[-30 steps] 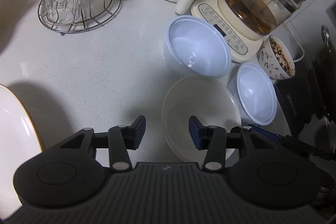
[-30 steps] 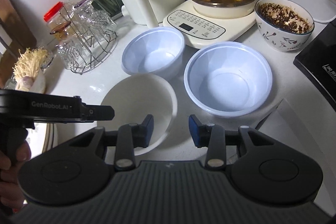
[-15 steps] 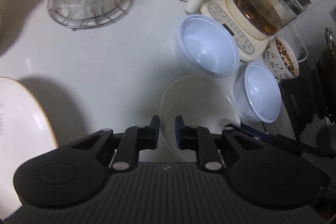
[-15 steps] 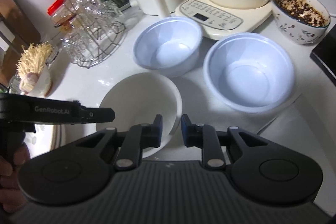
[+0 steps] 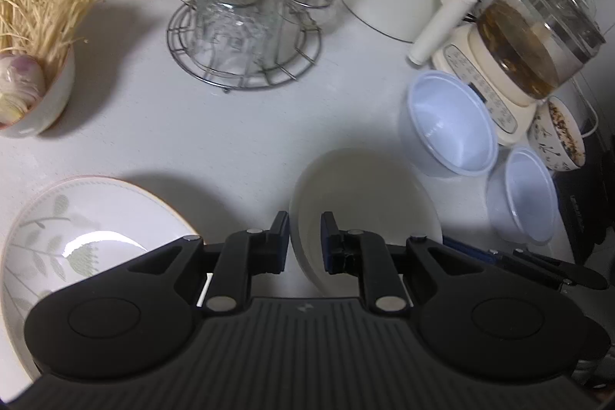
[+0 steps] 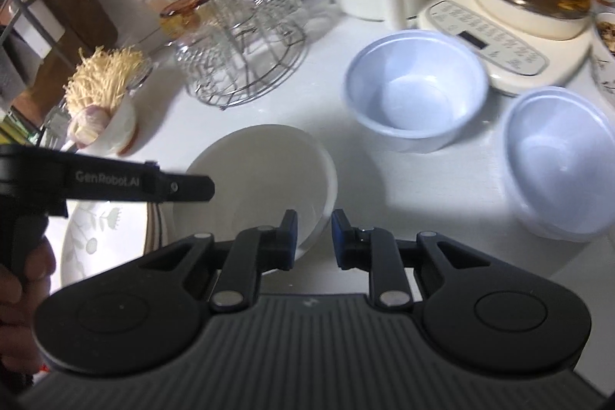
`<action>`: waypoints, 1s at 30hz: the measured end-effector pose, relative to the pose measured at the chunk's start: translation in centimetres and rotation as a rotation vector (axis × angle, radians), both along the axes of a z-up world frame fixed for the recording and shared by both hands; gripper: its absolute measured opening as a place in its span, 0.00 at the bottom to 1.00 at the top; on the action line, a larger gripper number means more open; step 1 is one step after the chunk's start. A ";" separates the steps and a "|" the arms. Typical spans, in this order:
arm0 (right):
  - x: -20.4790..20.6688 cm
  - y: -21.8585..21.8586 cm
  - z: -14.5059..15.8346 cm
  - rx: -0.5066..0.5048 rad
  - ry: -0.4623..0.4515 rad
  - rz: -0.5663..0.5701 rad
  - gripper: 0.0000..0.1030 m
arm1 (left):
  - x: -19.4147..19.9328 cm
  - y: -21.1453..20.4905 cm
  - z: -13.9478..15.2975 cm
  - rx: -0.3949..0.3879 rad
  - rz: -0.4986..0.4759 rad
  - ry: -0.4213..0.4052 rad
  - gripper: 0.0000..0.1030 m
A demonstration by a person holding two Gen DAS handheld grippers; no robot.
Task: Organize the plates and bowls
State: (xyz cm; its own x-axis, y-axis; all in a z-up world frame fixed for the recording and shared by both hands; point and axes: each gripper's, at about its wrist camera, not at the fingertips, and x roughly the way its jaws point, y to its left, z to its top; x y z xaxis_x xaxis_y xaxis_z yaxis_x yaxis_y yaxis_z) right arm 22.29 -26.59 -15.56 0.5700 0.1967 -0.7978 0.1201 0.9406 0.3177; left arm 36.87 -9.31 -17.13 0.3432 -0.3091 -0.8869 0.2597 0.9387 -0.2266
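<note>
While both grippers are clamping the white bowl (image 5: pixel 365 202), one on each side of its rim, the sorting is looking barely begun. The left gripper (image 5: pixel 304 237) is pinching the bowl's left rim, one pad inside and one outside; the right gripper (image 6: pixel 314 237) is gripping the near right rim the same way. That bowl is sitting or hanging near the middle of the counter (image 5: pixel 230 125), just right of the leaf-patterned plate (image 5: pixel 77 229), and I cannot tell whether it is touching the surface. Judging from the layout, it is probably heading toward the plate or toward a stack. Two pale blue plastic bowls are waiting unstacked: one (image 6: pixel 417 89) farther back by the kettle base (image 6: pixel 499 37), the other (image 6: pixel 561 160) to its right. Nothing is nested yet, so nearly all the work is remaining.
</note>
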 end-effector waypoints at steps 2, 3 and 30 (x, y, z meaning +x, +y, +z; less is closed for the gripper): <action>0.4 0.4 -0.4 0.006 0.010 0.009 0.22 | 0.1 0.6 -0.2 0.000 0.030 0.009 0.18; 0.5 0.6 -0.4 0.008 0.013 0.014 0.22 | 0.1 0.8 -0.2 0.003 0.044 0.010 0.18; -3.1 1.4 6.5 -0.092 -0.137 -0.071 0.42 | -4.3 4.0 9.2 -0.078 0.020 -0.160 0.36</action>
State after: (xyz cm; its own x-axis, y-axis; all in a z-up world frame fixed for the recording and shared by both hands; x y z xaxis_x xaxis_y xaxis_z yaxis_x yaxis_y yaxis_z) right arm 19.21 -25.14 -9.10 0.6845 0.0819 -0.7244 0.1483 0.9573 0.2483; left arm 32.52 -5.30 -7.97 0.4848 -0.3667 -0.7941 0.2798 0.9252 -0.2564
